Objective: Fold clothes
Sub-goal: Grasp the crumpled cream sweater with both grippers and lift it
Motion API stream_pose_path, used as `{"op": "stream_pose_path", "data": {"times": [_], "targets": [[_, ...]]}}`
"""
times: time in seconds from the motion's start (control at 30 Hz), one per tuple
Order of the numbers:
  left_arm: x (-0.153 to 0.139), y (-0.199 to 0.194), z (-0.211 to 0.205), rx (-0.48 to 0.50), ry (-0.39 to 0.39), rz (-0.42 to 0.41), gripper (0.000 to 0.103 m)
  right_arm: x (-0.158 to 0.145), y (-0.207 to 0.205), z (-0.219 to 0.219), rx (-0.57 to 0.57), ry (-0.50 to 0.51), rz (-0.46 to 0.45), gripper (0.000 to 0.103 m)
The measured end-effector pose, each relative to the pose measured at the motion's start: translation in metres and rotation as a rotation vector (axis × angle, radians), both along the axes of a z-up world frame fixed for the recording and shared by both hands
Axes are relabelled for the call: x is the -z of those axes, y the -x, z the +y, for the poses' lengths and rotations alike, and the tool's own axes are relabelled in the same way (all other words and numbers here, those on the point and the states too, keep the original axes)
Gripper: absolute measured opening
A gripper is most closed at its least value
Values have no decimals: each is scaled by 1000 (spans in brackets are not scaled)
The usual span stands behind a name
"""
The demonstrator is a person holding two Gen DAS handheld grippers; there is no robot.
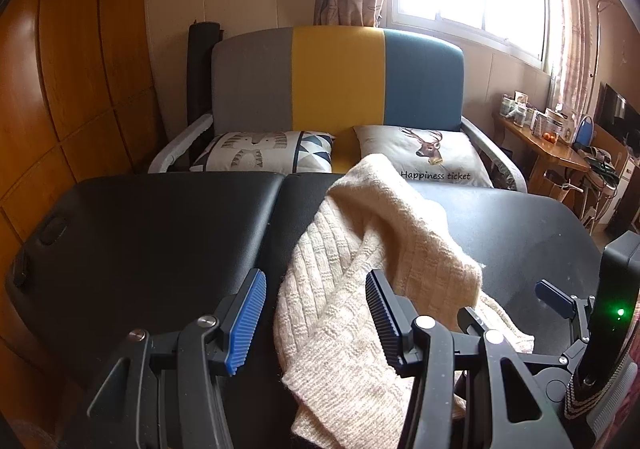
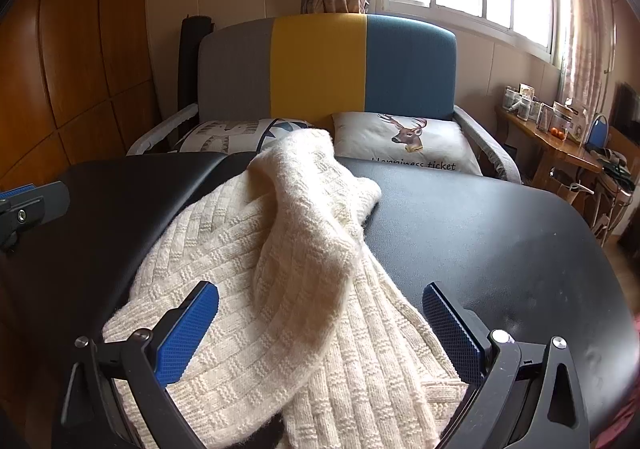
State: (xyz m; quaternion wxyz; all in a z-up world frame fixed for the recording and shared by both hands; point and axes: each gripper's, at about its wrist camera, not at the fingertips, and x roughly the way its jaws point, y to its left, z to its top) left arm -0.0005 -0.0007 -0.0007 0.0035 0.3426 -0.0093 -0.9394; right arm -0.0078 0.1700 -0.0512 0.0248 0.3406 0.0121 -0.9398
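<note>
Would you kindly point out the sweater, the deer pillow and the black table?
sweater (image 2: 280, 249), right wrist view, bunched upper fold.
deer pillow (image 1: 424, 153), left wrist view, beside the deer print.
black table (image 2: 500, 233), right wrist view, bare right half.

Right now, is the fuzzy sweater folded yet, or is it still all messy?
Still messy. Done: the cream sweater is lying on the black table, ready to fold. In hand: nothing yet; the left gripper and right gripper are both open with the knit between their fingers, not pinched. Left: all the folding, because the sweater is bunched up with one part flopped over the rest.
</note>
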Motion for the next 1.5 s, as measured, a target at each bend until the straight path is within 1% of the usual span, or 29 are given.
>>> {"op": "stream_pose_path", "data": {"times": [0.1,0.17,0.2,0.27,0.33,0.43,0.5,0.6,0.67,0.7,0.77,0.8,0.83,0.87,0.9,0.93,1.0,1.07,1.13,1.2,1.27,1.3,1.33,1.4,1.43,1.47,1.5], "targets": [[3,0,1,-3,15,10,53,1,-1,-1,1,-1,-7,103],[7,0,-6,1,-24,1,53,2,-1,-2,2,-1,-12,103],[9,3,-6,5,-20,-14,53,2,-1,-2,2,-1,-14,103],[15,6,-8,34,-56,-50,54,3,-2,-3,2,-2,-19,103],[29,16,-18,108,-186,-150,55,7,1,-4,1,4,-26,103],[60,32,-22,193,-314,-336,55,8,-4,6,-20,53,-37,103],[83,34,-22,231,-386,-426,54,14,-8,26,-40,207,-55,103],[111,27,-24,284,-500,-491,54,23,-13,54,-69,437,-81,103],[133,26,-26,316,-582,-571,54,29,-16,73,-88,591,-99,103],[138,24,-28,316,-587,-583,55,32,-18,83,-98,668,-108,103],[149,21,-30,317,-593,-603,57,38,-21,102,-117,822,-125,103],[154,19,-31,317,-596,-614,60,41,-22,111,-126,897,-134,103],[159,17,-33,317,-599,-624,67,43,-19,116,-126,955,-140,103],[164,16,-34,317,-602,-634,70,46,-16,121,-128,1010,-146,103],[166,10,-31,320,-555,-628,73,49,-12,122,-133,1048,-160,103],[172,5,-30,321,-533,-626,74,52,-7,122,-136,1079,-175,103],[172,2,-35,308,-525,-633,74,57,2,118,-96,1042,-211,103],[170,-2,-41,289,-516,-635,76,60,2,123,-80,1033,-227,103],[171,-9,-42,282,-508,-639,83,63,2,127,-63,1024,-243,103],[164,-1,-46,286,-487,-641,83,66,2,132,-46,1015,-259,103],[152,-1,-53,294,-466,-617,83,69,1,137,-29,1006,-276,103],[145,-1,-49,310,-437,-587,82,71,1,139,-22,1003,-284,103],[136,-1,-43,330,-428,-548,82,75,-4,145,-24,1017,-294,103],[124,0,-38,354,-473,-492,82,83,-13,156,-30,1045,-314,103],[120,3,-33,367,-503,-478,81,87,-17,161,-33,1062,-324,103],[117,7,-28,381,-533,-465,81,92,-21,165,-41,1103,-334,103],[116,11,-22,399,-575,-474,81,95,-23,165,-61,1137,-338,103]]}}
